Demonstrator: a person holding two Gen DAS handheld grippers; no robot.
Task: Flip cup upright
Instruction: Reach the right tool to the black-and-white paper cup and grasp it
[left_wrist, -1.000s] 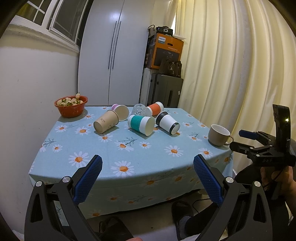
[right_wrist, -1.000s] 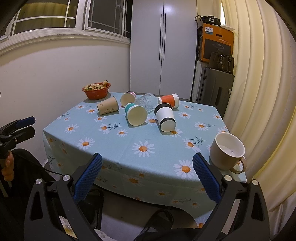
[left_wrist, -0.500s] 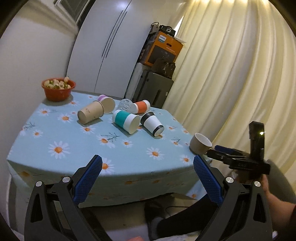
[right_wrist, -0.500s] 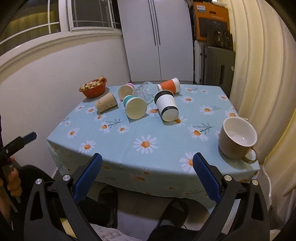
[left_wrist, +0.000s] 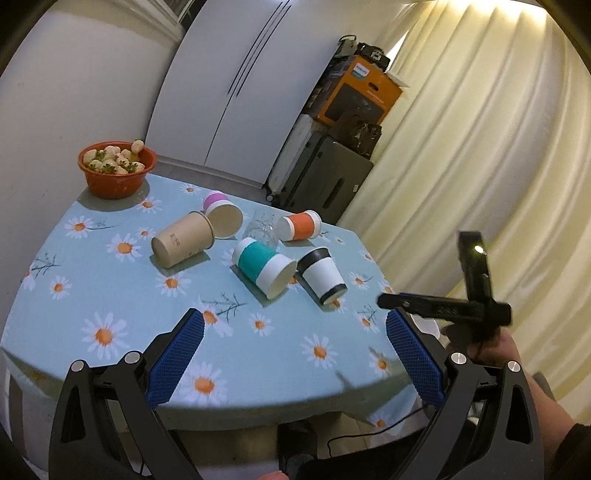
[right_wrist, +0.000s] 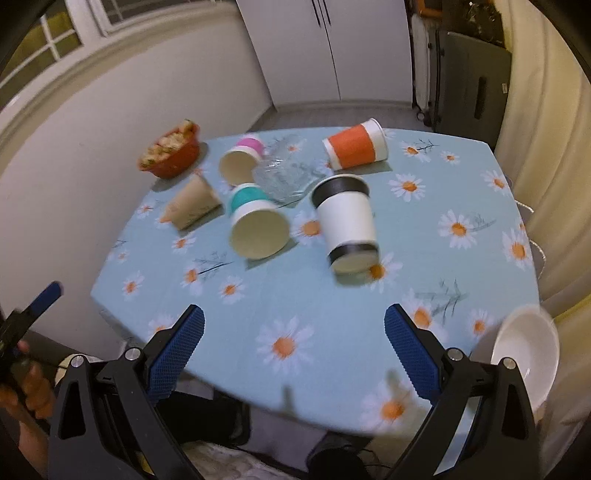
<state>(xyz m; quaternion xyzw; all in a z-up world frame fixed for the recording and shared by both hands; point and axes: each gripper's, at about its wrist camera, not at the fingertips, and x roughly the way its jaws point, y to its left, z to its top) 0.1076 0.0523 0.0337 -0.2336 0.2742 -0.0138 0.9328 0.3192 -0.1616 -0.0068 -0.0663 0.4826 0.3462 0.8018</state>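
Fingers (left_wrist: 177, 354) of the left gripper (left_wrist: 295, 354) spread wide with nothing between them, over the near edge of the daisy tablecloth (left_wrist: 110, 295). Right gripper (right_wrist: 293, 352) likewise spread and empty, hovering short of the table; also seen from the left wrist view as a dark bar (left_wrist: 439, 308) in a hand (left_wrist: 495, 347).

Lay on their sides in a loose cluster mid-table: brown cup (left_wrist: 183, 243), pink-banded cup (left_wrist: 221, 216), teal-banded cup (left_wrist: 264, 271), black-banded cup (left_wrist: 321, 275), orange cup (left_wrist: 301, 225). Among them a clear glass piece (right_wrist: 282, 177), blurred and hard to make out, possibly a tipped tumbler. Stood upright at the near right corner: beige mug (right_wrist: 524, 354), handle cut off behind the right gripper's finger; almost wholly hidden from the left wrist view. Sat at the far left corner: red bowl (left_wrist: 116, 168) of pale food.

Compared with half a second before: both cameras higher and tilted down over the table, cups larger in view, right gripper moved in across the mug's corner, right wrist picture smeared by motion. Cups themselves unshifted, all five still down.
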